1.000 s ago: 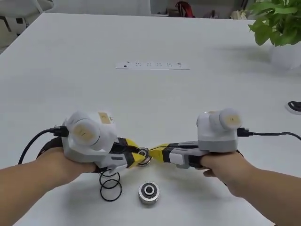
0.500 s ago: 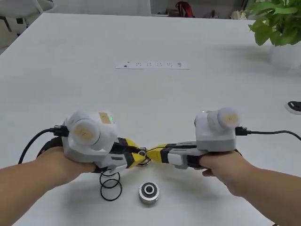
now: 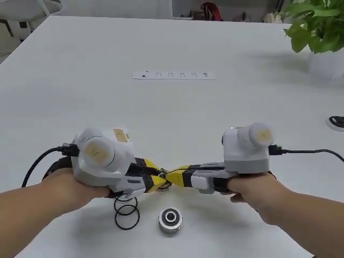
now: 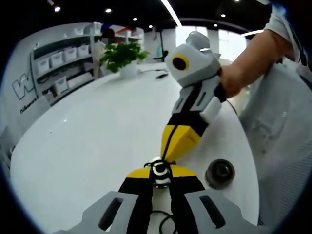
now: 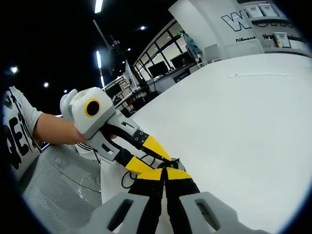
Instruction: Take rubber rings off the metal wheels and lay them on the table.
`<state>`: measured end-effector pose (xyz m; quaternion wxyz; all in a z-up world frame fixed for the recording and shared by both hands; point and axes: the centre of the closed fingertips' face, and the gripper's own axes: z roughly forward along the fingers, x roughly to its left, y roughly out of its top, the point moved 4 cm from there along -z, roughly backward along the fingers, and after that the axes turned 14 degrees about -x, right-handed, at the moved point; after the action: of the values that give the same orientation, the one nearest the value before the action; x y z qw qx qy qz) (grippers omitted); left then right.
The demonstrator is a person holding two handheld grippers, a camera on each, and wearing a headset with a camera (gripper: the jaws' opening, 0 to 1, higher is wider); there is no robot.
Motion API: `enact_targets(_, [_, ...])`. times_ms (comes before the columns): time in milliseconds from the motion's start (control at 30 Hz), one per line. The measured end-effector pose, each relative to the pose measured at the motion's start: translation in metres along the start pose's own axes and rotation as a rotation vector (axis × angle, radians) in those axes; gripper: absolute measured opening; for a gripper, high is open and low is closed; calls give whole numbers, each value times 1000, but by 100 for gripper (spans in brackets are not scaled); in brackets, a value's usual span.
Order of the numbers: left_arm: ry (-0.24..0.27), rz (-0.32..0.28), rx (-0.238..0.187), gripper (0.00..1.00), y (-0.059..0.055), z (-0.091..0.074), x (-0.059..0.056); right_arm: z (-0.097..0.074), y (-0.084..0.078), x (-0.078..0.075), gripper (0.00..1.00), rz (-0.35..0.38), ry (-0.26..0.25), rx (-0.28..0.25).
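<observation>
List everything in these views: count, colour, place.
table: one, white, under everything
power strip: one, white, mid-table beyond the grippers
plant: one, green, far right corner
dark object: one, black, right table edge
rubber rings: two, black, overlapping on the table by the left gripper
loose metal wheel: one, silver, on the table right of the rings
held metal wheel: one, silver, between the left gripper's jaws
left gripper: one, grey with yellow tips, shut on the held metal wheel
right gripper: one, same colours, shut, tips at the held metal wheel
hands: two, one holding each gripper
</observation>
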<state>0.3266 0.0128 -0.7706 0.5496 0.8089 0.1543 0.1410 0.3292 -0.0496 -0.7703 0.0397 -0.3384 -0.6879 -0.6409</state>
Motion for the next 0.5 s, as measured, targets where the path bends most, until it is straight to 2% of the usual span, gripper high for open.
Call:
enact_targets(100, [1,0,-1,12,0,0,0,0,3,2,0,10,10,-14])
enact_targets(133, [1,0,-1,12,0,0,0,1,3,6,0,7,33,-12])
enact_targets(500, [6,-4,-11,12,-1,0,0,-1,1,-1,0,7,0,-13])
